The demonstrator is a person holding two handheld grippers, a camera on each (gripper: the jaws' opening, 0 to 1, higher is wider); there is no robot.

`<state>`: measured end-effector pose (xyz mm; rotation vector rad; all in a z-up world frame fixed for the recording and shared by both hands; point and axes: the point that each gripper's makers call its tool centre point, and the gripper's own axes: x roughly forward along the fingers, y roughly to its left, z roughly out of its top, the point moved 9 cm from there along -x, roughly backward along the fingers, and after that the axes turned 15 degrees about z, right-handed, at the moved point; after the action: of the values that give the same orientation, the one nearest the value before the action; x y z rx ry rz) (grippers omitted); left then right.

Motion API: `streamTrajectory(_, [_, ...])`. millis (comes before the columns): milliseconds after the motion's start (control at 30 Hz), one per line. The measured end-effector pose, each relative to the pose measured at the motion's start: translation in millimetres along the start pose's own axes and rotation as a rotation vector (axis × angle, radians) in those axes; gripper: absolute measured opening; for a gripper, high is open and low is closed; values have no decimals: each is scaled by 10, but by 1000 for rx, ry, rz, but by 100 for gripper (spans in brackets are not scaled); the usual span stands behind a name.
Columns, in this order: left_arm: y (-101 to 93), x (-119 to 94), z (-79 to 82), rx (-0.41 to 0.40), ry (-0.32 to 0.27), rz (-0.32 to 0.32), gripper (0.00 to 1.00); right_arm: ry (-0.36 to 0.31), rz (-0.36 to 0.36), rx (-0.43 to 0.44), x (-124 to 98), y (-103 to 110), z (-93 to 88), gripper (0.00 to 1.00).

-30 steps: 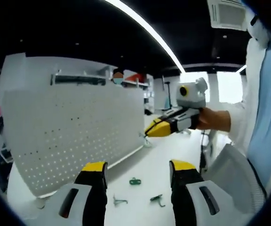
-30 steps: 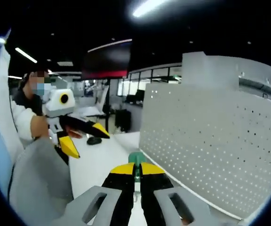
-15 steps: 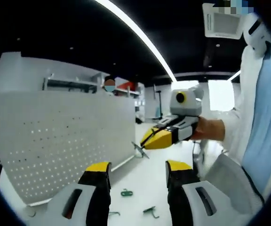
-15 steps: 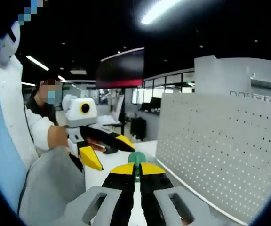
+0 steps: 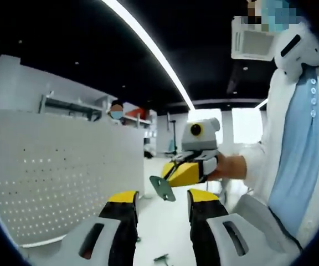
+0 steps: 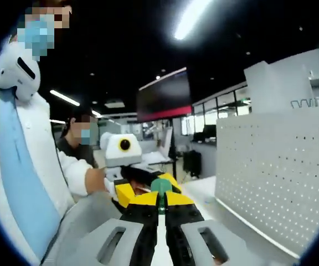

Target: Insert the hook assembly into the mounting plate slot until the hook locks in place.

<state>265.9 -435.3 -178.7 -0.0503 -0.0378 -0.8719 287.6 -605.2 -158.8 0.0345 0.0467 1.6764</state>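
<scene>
The green hook assembly (image 6: 160, 186) sticks up between the yellow tips of my right gripper (image 6: 160, 198), which is shut on it. In the left gripper view the same hook (image 5: 163, 188) hangs from the right gripper (image 5: 169, 174) just above and between my own jaws. My left gripper (image 5: 162, 196) is open with nothing between its tips. It appears as the left gripper (image 6: 140, 186) in the right gripper view, close behind the hook. The white perforated mounting plate (image 5: 54, 183) stands upright at the left, and the plate (image 6: 270, 183) is at the right in the right gripper view.
A person in a white coat (image 5: 292, 166) with a blue strip down the front holds both grippers. A loose green hook (image 5: 160, 257) lies on the white table (image 5: 162, 233) below my left jaws. Office desks and another person (image 6: 76, 147) are in the background.
The right gripper with the hook has come closer to the left gripper's open jaws. Both views have tilted upward, so the table and loose hooks have slid toward the bottom.
</scene>
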Motion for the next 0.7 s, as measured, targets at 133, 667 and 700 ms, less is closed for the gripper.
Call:
streamTrajectory(133, [-25,-16,3,-1,-8,-12,34,8,27,5,25,24,-4,1])
streamTrajectory(667, [-120,-29,8,-29,-42,-77,28,-81,115,88,20,81,9,1])
streamTrajectory(700, [-126,-26,10,-29,-44,-79,28,-76,115,88,20,86,5,1])
